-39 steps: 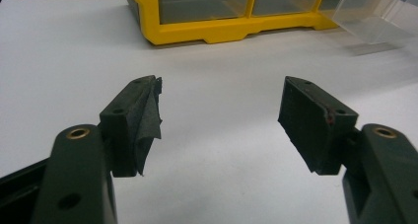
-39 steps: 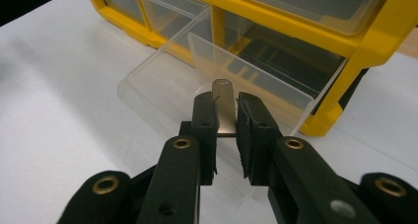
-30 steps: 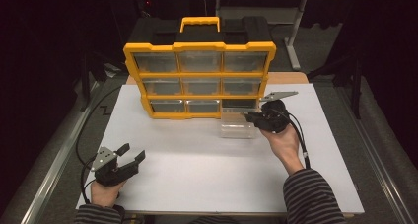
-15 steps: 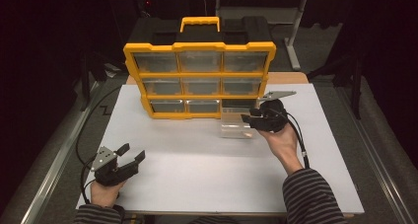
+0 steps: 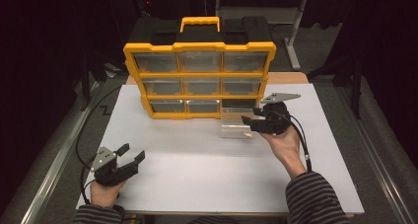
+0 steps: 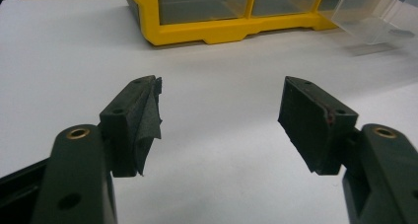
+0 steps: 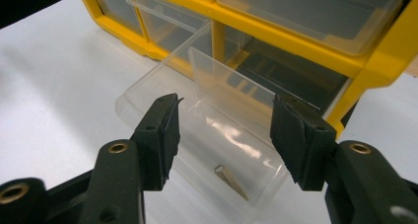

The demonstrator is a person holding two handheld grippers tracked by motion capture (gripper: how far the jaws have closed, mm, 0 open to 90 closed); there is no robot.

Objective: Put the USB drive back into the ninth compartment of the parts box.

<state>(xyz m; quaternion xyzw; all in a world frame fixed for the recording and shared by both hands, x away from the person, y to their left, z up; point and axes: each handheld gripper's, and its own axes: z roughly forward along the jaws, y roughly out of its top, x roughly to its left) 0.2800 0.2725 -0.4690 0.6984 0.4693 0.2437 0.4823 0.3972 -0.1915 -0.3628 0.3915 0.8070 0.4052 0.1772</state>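
Just beyond the right gripper [image 7: 224, 135], jaws apart, lies the clear drawer [image 7: 197, 120].

No text, label, brand or number can be read in these pictures. The yellow plastic drawer organizer [image 5: 199, 81] carries no readable writing. The white bench [image 5: 207, 160] also has none.
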